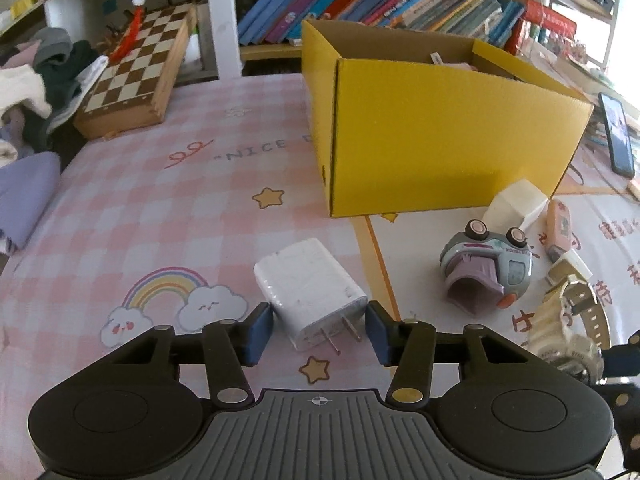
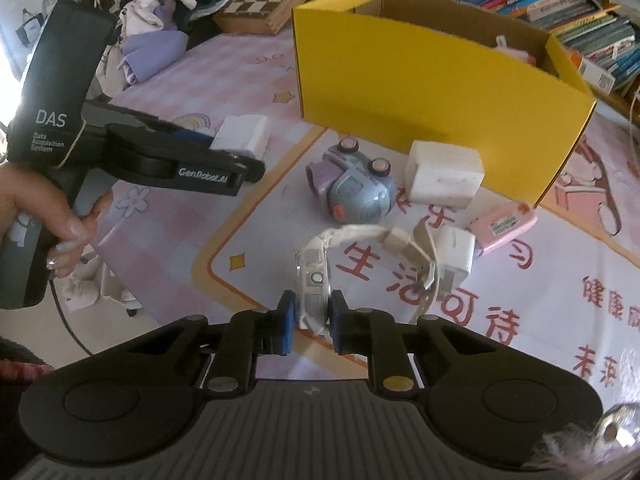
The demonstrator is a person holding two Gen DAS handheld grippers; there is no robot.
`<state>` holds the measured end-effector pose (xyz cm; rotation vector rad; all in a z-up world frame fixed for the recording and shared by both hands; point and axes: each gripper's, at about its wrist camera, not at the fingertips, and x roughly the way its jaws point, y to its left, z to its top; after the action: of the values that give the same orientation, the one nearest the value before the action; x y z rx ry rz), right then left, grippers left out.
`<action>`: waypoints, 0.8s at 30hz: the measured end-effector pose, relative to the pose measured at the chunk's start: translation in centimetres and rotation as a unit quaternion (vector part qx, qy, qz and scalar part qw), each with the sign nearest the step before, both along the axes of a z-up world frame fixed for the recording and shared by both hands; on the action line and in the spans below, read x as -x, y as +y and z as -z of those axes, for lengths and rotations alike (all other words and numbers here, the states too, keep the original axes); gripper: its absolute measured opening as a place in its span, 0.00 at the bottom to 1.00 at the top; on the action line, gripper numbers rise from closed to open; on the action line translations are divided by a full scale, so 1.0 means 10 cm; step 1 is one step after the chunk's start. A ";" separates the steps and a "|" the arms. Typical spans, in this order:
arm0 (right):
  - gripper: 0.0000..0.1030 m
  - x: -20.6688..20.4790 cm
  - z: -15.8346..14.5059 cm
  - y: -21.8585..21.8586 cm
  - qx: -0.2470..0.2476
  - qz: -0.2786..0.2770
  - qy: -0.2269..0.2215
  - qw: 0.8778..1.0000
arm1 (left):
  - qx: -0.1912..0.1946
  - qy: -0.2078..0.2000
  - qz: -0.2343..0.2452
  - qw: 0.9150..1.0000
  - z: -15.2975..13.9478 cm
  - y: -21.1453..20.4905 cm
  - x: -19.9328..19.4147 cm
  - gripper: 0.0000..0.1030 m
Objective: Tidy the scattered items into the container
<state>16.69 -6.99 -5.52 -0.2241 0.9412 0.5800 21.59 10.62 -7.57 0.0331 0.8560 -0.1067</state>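
Left gripper (image 1: 319, 330): fingers stand narrow on either flank of the white charger (image 1: 310, 286); the left pad looks in contact, the right pad shows a slight gap, so a firm grip is not confirmed. The charger lies on the pink checked surface (image 1: 160, 208), prongs toward the camera. It appears light, rigid and glossy, so likely slippery; hold across its flat sides, clear of the prongs.

Right gripper (image 2: 313, 326): fingers clamp the case of the cream watch (image 2: 314, 280). Case is stiff; the strap is floppy and will dangle.

The yellow box (image 2: 420, 80) stands open at twelve o'clock, just beyond the toy car (image 2: 352, 184).
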 end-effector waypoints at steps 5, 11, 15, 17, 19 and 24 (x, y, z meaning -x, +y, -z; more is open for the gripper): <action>0.16 0.05 -0.09 -0.09 -0.011 0.020 -0.023 0.999 | 0.015 -0.011 -0.019 1.000 -0.10 0.09 0.08 0.48; 0.16 0.10 -0.18 -0.17 -0.019 0.035 -0.038 0.998 | 0.022 -0.027 -0.018 0.999 -0.20 0.10 0.16 0.48; 0.16 0.15 -0.24 -0.18 -0.025 0.040 -0.053 0.997 | 0.023 -0.041 -0.009 0.999 -0.27 0.06 0.21 0.48; 0.16 0.17 -0.28 -0.20 -0.029 0.046 -0.061 0.997 | 0.023 -0.048 -0.005 0.999 -0.30 0.04 0.23 0.48; 0.16 0.18 -0.31 -0.24 -0.034 0.055 -0.065 0.996 | 0.023 -0.053 -0.003 0.998 -0.33 0.03 0.26 0.48; 0.16 0.20 -0.37 -0.33 -0.044 0.077 -0.072 0.993 | 0.028 -0.061 -0.002 0.998 -0.38 0.03 0.30 0.48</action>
<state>14.66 -10.28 -1.79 -0.1115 0.7843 0.4549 18.55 10.96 -3.82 -0.0149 0.7306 -0.1247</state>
